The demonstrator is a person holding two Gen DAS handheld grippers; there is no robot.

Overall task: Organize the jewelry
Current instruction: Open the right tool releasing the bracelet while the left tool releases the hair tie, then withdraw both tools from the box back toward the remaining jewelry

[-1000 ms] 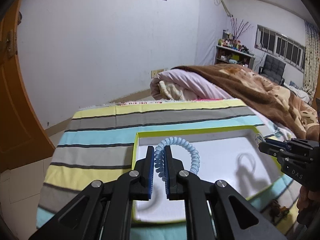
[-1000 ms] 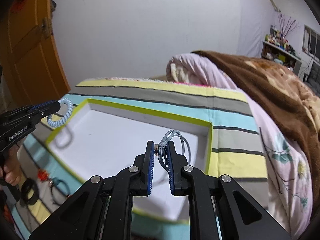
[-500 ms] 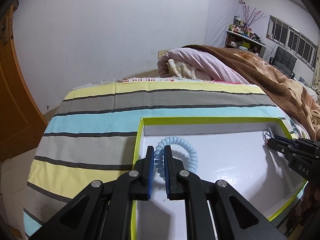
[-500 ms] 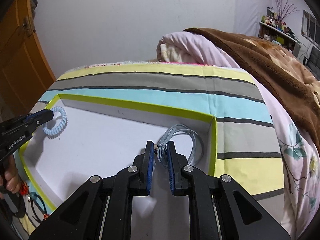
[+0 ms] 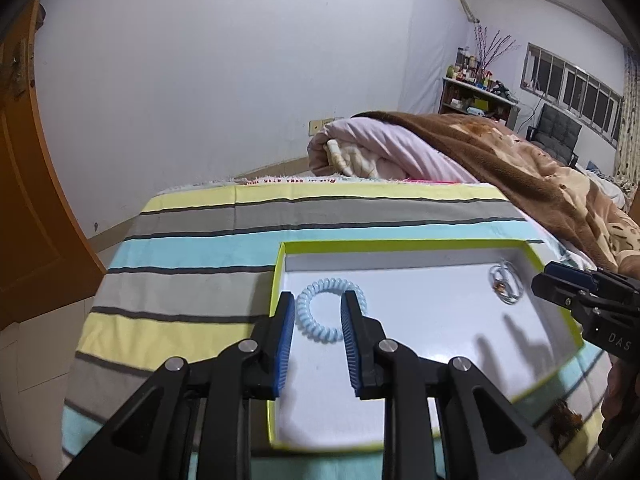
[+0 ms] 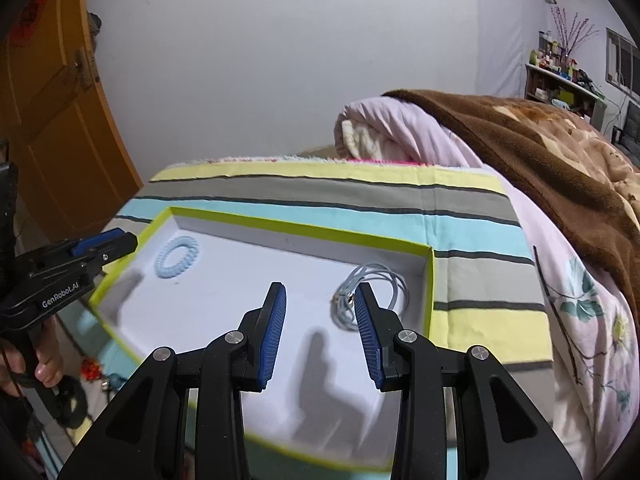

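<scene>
Released since before, coil bracelet (image 5: 330, 310) and necklace (image 6: 370, 296) lie flat in tray (image 6: 304, 230); both tools' jaws opening, empty.

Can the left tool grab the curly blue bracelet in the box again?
Probably yes. The left tool sits right over the curly blue bracelet, its jaws opening with part of the coil between them and nothing else in the white box blocking the way.
</scene>
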